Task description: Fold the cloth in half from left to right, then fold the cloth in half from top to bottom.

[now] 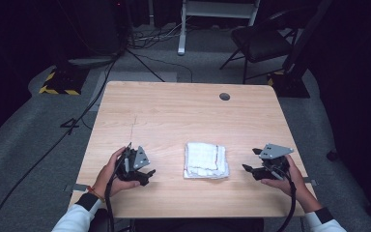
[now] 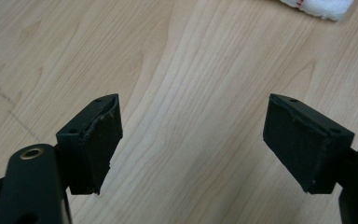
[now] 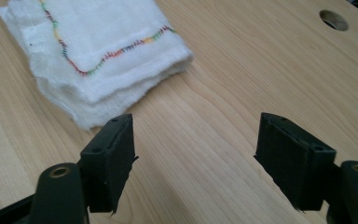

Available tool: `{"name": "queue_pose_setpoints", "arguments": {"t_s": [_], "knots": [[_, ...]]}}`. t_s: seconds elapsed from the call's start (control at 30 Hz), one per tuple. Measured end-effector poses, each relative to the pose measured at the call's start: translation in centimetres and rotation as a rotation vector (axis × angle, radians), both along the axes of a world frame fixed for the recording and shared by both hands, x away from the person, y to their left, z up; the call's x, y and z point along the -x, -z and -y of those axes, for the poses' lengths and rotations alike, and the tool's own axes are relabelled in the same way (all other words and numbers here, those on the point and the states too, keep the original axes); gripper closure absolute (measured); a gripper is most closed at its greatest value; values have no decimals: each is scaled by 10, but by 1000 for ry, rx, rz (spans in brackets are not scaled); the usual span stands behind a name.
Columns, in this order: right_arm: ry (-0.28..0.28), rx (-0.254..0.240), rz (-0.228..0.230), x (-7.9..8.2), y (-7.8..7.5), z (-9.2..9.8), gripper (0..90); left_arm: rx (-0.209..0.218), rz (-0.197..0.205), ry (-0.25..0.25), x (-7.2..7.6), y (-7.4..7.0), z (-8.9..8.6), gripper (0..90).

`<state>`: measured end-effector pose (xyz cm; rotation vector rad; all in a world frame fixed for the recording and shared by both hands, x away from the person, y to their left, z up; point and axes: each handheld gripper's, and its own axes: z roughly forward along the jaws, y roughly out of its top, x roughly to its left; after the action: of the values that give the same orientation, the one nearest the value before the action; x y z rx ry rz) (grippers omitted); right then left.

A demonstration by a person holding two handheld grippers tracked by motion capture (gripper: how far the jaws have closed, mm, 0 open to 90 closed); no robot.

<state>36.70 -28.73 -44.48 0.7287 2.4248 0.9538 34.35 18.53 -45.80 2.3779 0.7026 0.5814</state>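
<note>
Your left gripper (image 2: 191,144): jaws stand wide apart, nothing between the black pads but bare wood. Your right gripper (image 3: 196,163): same, jaws apart and holding nothing, pads hovering just above the table.

The folded white cloth with a wavy multicoloured stitched line (image 3: 98,56) lies flat on the light wooden table (image 1: 174,111), near the front edge and roughly midway between your two hands. In the high view your left gripper (image 1: 142,171) sits well to the cloth's (image 1: 205,160) left, your right gripper (image 1: 256,170) near its right side, both pointing inward at it. Judgement: you are flanking the cloth so each gripper can take one side or corner; open jaws suit an approach, not a grip.

View differences: the right gripper view gives the stacked fold layers and the stitching; the high view gives neither clearly. The left gripper view catches just a corner of the cloth (image 2: 321,7) at its top edge. The round cable hole (image 1: 224,96) in the table's far side also appears in the right gripper view (image 3: 333,19).
</note>
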Motion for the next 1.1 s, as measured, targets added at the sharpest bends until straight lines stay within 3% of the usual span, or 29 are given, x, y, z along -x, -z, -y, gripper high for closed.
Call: {"name": "queue_pose_setpoints", "arguments": {"t_s": [0.23,0.37,0.6,0.77,0.93,0.97,1.1], "knots": [[72,4,3,10,4,29,279,32,11,-59,13,5,-22,204],[102,-8,-3,15,9,46,277,42,-10,-103,17,13,-36,206],[161,-19,-34,22,23,73,268,68,-36,-137,18,22,-54,204],[214,-70,-59,30,35,96,265,96,-48,-151,17,30,-65,204],[278,-88,-73,36,44,113,258,116,-64,-156,18,32,-72,199],[317,-130,-85,39,47,122,257,124,-69,-159,19,33,-73,198],[359,-159,-94,43,51,134,256,152,-90,-170,20,37,-77,192]]}}
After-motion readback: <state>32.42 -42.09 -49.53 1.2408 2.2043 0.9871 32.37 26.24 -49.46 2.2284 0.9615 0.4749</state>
